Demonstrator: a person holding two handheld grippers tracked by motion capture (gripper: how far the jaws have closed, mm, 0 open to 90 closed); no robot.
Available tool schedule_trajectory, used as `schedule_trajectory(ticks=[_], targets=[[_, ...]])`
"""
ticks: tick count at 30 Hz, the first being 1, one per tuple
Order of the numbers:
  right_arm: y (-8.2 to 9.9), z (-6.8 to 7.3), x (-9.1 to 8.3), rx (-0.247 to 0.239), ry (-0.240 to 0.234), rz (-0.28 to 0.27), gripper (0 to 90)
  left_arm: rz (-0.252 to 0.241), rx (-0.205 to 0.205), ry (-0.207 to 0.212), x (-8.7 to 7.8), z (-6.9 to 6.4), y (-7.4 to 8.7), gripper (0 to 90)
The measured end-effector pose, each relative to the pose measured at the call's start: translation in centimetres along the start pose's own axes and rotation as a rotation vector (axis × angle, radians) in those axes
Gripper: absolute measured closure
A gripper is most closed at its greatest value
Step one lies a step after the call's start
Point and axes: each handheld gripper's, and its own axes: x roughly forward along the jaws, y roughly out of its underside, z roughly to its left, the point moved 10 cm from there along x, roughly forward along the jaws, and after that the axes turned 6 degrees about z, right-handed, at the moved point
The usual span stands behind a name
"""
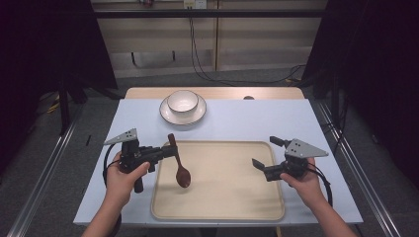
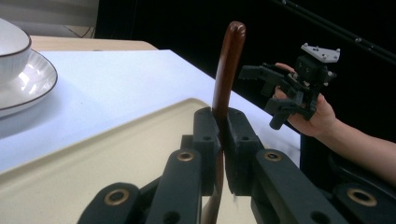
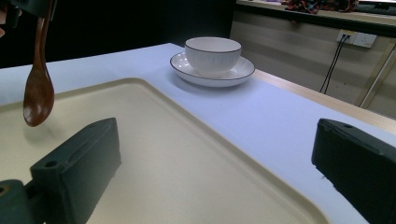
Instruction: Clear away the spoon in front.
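The left gripper (image 1: 169,150) is gripping a wooden spoon (image 1: 180,164) between its fingers, left of centre, over the tray (image 1: 232,197). The right gripper (image 1: 269,153), at right, is holding its fingers wide apart.

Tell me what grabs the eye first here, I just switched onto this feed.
The dark brown wooden spoon stands out: the left gripper is shut on its handle, holding it with the bowl end hanging over the left part of the beige rectangular tray. Behind the tray, a white ribbed bowl sits on a white dark-rimmed plate. The right gripper hovers open over the tray's right edge.
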Motion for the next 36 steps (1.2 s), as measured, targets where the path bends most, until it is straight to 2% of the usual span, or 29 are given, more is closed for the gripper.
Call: schedule_trajectory(ticks=[17, 21, 29, 36], targets=[[0.0, -0.1, 0.0, -0.005, 0.003, -0.002, 1.0, 0.027, -0.026, 0.012, 0.8, 0.2, 1.4, 84.2], [0.0, 0.0, 0.0, -0.006, -0.001, 0.002, 1.0, 0.032, -0.023, 0.024, 1.0, 0.0, 1.6, 84.2], [0.0, 0.0, 0.0, -0.009, 0.000, 0.001, 1.0, 0.054, -0.024, 0.020, 1.2, 0.2, 2.2, 84.2], [0.0, 0.0, 0.0, -0.009, 0.001, 0.003, 1.0, 0.045, -0.045, 0.026, 1.2, 0.4, 2.3, 84.1]])
